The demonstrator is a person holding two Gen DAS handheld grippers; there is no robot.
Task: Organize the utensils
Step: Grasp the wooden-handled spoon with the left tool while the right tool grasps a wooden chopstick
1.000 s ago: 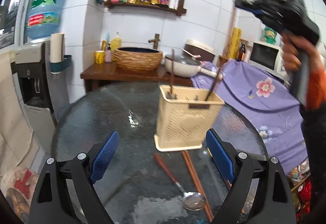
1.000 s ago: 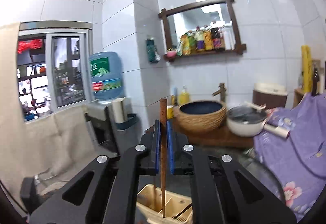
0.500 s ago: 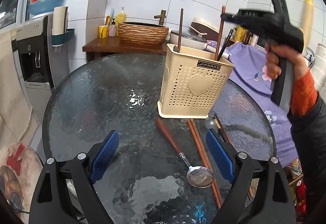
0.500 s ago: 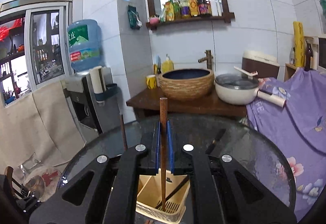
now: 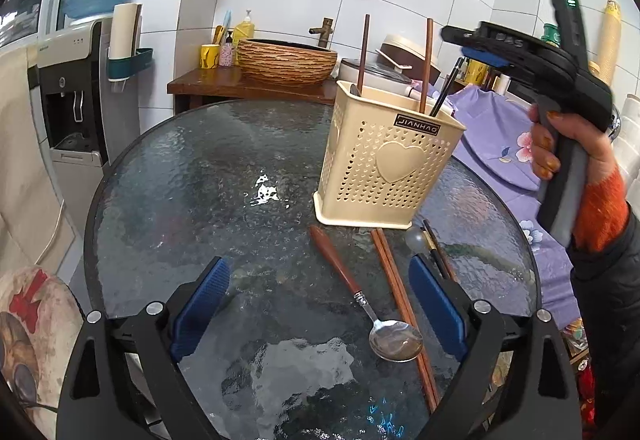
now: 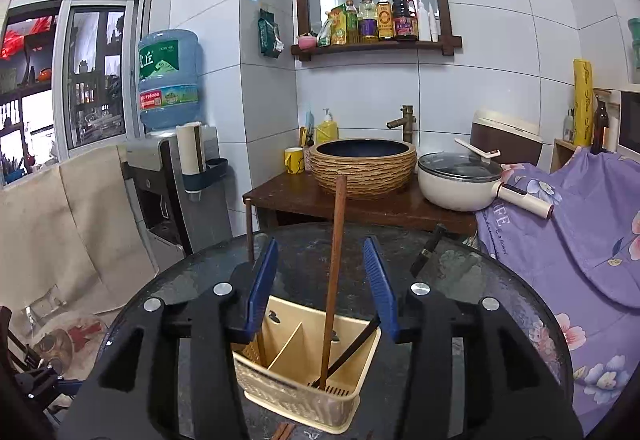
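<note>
White wall tiles back a round glass table (image 5: 168, 199), where a cream utensil holder (image 5: 384, 167) stands at centre right. Above it, the right gripper (image 6: 323, 286) has just been opening — a brown chopstick (image 6: 334, 272) stands free between its parted pads, its lower end in the holder. Lower down, the left gripper (image 5: 318, 310) gapes empty over a wooden-handled spoon (image 5: 362, 298) and loose chopsticks (image 5: 404, 304).

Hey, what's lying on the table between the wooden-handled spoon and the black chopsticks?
A pair of brown wooden chopsticks, between the spoon and the black chopsticks, seen in the left wrist view.
</note>
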